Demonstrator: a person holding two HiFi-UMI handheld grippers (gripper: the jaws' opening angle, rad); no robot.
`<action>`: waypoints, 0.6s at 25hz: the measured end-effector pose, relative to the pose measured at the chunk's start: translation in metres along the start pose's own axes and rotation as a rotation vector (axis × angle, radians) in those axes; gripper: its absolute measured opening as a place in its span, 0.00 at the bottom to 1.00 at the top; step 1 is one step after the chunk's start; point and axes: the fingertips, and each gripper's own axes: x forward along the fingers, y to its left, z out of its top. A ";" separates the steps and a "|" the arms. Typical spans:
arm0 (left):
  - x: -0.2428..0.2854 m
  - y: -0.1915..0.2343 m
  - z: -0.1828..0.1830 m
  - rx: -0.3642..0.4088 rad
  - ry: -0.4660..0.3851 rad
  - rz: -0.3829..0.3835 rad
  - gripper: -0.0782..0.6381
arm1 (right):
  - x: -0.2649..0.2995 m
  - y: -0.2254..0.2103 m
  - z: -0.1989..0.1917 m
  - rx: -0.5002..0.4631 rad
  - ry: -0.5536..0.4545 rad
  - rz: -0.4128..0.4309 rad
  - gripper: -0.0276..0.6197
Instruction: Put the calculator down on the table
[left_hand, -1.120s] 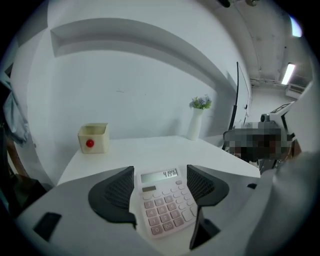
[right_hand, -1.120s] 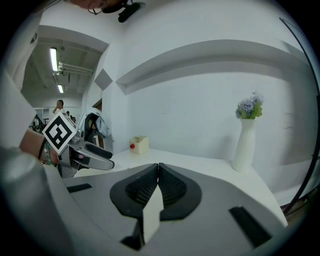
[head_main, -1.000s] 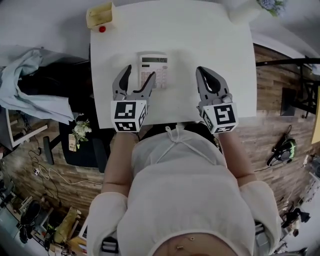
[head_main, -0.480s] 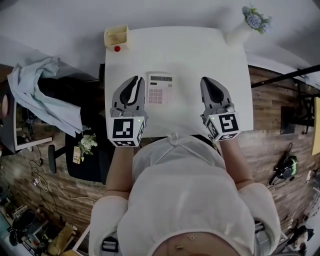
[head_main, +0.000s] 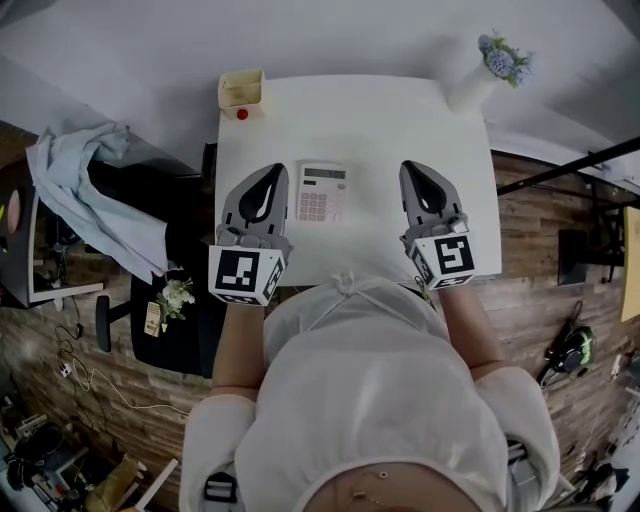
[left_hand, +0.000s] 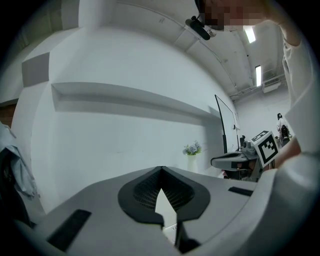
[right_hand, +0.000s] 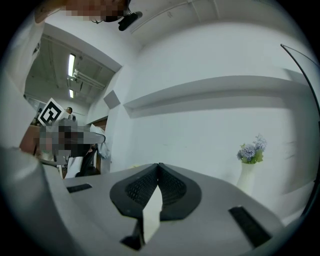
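Lying on table (head_main: 380, 120), calculator (head_main: 321, 191), all jaws closed

Head view steeply down over the table (head_main: 380, 120); both gripper views level toward the wall (left_hand: 125, 135); vase (right_hand: 246, 180) common to all.

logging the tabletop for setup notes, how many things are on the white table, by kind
calculator: 1
cream box: 1
small red thing: 1
vase of flowers: 1
total: 4
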 end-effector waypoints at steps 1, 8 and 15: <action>0.000 0.000 -0.001 0.001 0.003 -0.001 0.13 | 0.000 0.000 0.001 -0.003 0.000 0.001 0.05; -0.001 0.003 -0.011 0.007 0.039 -0.008 0.13 | 0.001 0.006 -0.005 0.002 0.024 0.002 0.05; -0.001 0.004 -0.019 -0.011 0.048 -0.015 0.13 | 0.003 0.013 -0.010 0.005 0.029 0.007 0.05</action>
